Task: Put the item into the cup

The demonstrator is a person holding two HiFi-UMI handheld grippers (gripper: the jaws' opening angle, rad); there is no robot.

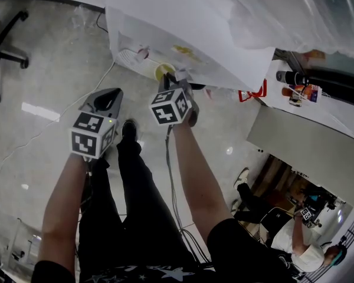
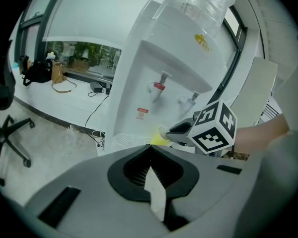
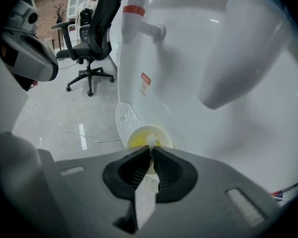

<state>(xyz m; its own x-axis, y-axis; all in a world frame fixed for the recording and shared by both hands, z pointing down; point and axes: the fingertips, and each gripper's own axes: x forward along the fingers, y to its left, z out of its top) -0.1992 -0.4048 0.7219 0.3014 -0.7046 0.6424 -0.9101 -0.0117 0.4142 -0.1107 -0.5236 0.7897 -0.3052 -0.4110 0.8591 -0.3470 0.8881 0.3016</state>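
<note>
Water dispenser (image 1: pixel 177 43) took up the top of the head view, with the water bottle (image 2: pixel 201 4) seated on it. Red tap (image 3: pixel 139 21) and a pale second tap (image 3: pixel 243 48) hung over the drip tray (image 3: pixel 124 117).

Risks, my read:
- The pale tap sat close above the right gripper (image 3: pixel 151 149). Any upward swing there could knock it.
- The yellow cup (image 3: pixel 139 139) looked light and stood at the right end of the tray grille; couldn't tell if it sat fully on it. A nudge on the rim from the jaw tips could slide or tip it.
- The load was tiny and pinched right at the tips. If it was let go off-centre or too high, it would land on the tray or the floor, not in the cup.

Left gripper (image 2: pixel 150 149): jaws together with nothing between them. It was held back on the left, well apart from the cup, so no help if the cup shifted.

Right gripper: jaws clamped on a small white item (image 3: pixel 150 142); too small to say what it was. The item poked out past the jaw tips and lined up over the cup mouth in the right gripper view. Couldn't tell whether it was already below the rim or just above it.
</note>
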